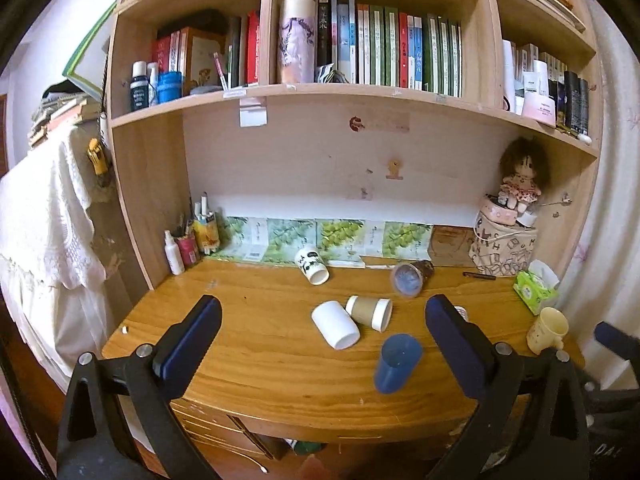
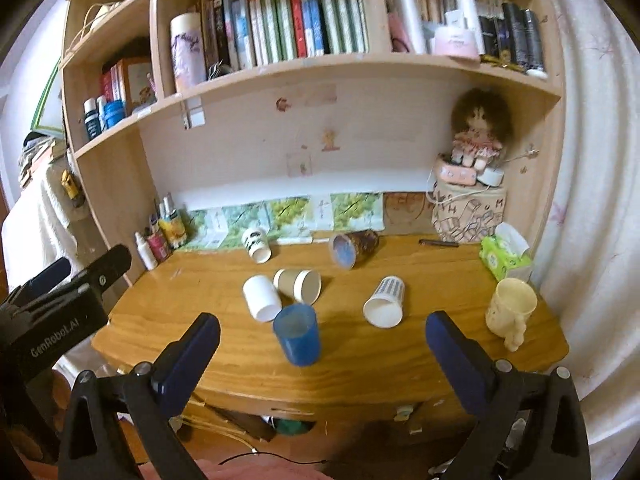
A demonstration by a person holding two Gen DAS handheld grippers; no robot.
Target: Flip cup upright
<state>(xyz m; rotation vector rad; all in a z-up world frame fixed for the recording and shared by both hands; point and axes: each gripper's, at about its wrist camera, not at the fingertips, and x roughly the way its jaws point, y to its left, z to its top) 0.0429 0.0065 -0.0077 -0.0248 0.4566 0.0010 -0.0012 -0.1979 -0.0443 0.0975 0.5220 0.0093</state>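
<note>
Several cups lie on their sides on the wooden desk (image 2: pixel 360 364): a plain white cup (image 1: pixel 335 325) (image 2: pixel 262 298), a brown paper cup (image 1: pixel 369 312) (image 2: pixel 298 285), a white cup with black print (image 1: pixel 312 266) (image 2: pixel 256 245), a dark patterned cup (image 1: pixel 411 276) (image 2: pixel 353 249) and a white cup with grey dots (image 2: pixel 385 302). A blue cup (image 1: pixel 397 363) (image 2: pixel 297 334) stands upright near the front edge. A cream mug (image 1: pixel 547 329) (image 2: pixel 510 312) stands upright at the right. My left gripper (image 1: pixel 323 326) and right gripper (image 2: pixel 323 344) are both open, empty, held before the desk's front edge.
Bookshelves rise over the desk. A green tissue box (image 2: pixel 505 258), a doll (image 2: pixel 478 130) on a printed bag and a dark pen (image 2: pixel 438 242) are at the back right. Bottles and pens (image 1: pixel 192 236) stand at the back left. Drawers are below the desk.
</note>
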